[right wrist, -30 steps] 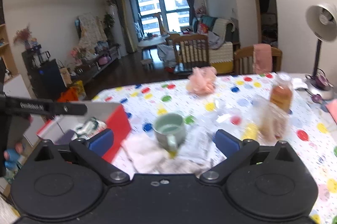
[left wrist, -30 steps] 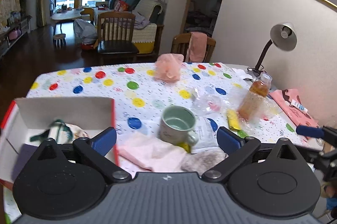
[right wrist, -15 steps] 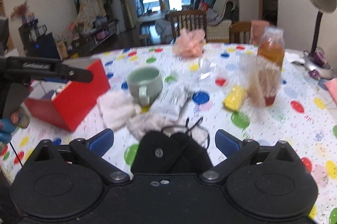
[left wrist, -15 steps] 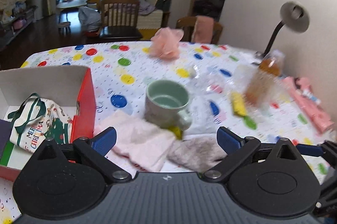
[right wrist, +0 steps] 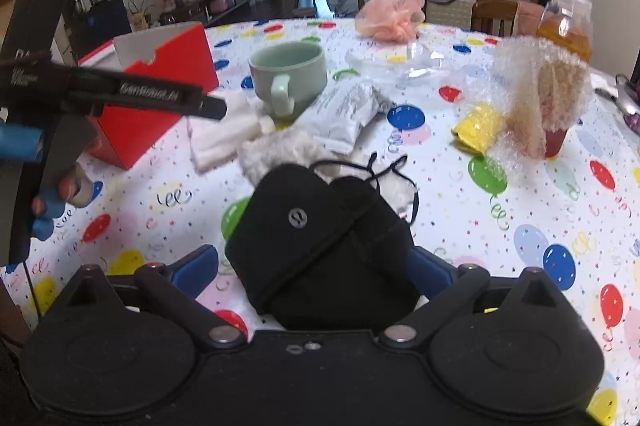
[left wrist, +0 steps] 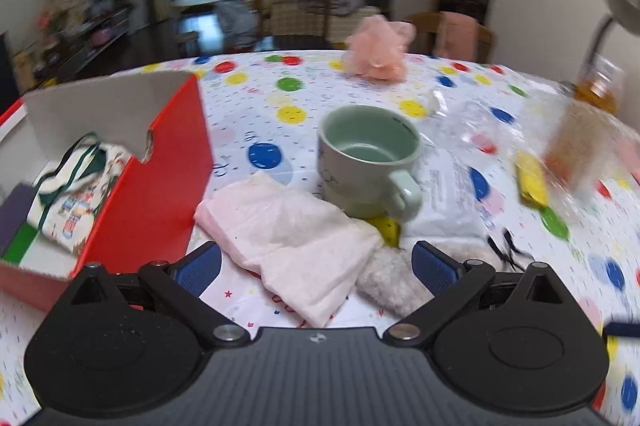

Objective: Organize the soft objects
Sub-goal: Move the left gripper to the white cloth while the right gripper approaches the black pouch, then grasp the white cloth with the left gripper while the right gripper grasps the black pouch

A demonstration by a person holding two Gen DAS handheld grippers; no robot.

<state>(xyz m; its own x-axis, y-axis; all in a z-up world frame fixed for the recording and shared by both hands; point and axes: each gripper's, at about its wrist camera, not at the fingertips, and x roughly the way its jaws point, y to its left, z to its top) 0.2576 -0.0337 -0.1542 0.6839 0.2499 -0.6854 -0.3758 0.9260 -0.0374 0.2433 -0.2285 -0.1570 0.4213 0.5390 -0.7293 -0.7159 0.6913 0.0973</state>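
In the left wrist view, the red box (left wrist: 160, 161) sits at nine o'clock on the table (left wrist: 256, 81), open at the top, with a printed cloth bag (left wrist: 76, 193) lying inside it. Just right of the box, a folded pink cloth (left wrist: 296, 242) lies flat, its near edge between the tips of the left gripper (left wrist: 318, 264). The jaws stand wide apart and hold nothing. Against the pink cloth's right edge lies a fuzzy grey cloth (left wrist: 388, 282). At twelve o'clock from the pink cloth stands a green mug (left wrist: 366, 161), upright, handle toward the camera. Right of the mug lies a white plastic packet (left wrist: 448, 201), then a yellow sponge (left wrist: 530, 179) and a blurred bottle (left wrist: 580, 133) wrapped in bubble wrap at two o'clock. A peach mesh puff (left wrist: 378, 51) sits near the far edge at twelve o'clock.

In the right wrist view, the left gripper's body shows at nine o'clock above the red box (right wrist: 160, 93). The green mug (right wrist: 288, 77) stands at eleven o'clock, with the pink cloth (right wrist: 222, 135) and grey cloth (right wrist: 280, 153) nearer. A black pouch (right wrist: 320, 242) with a small round logo fills the space between the tips of the right gripper (right wrist: 316, 276); the jaws stand wide around it, and whether they press on it I cannot tell. Its thin black cord (right wrist: 384, 169) trails toward twelve o'clock. The wrapped bottle (right wrist: 556, 81) stands at two o'clock.
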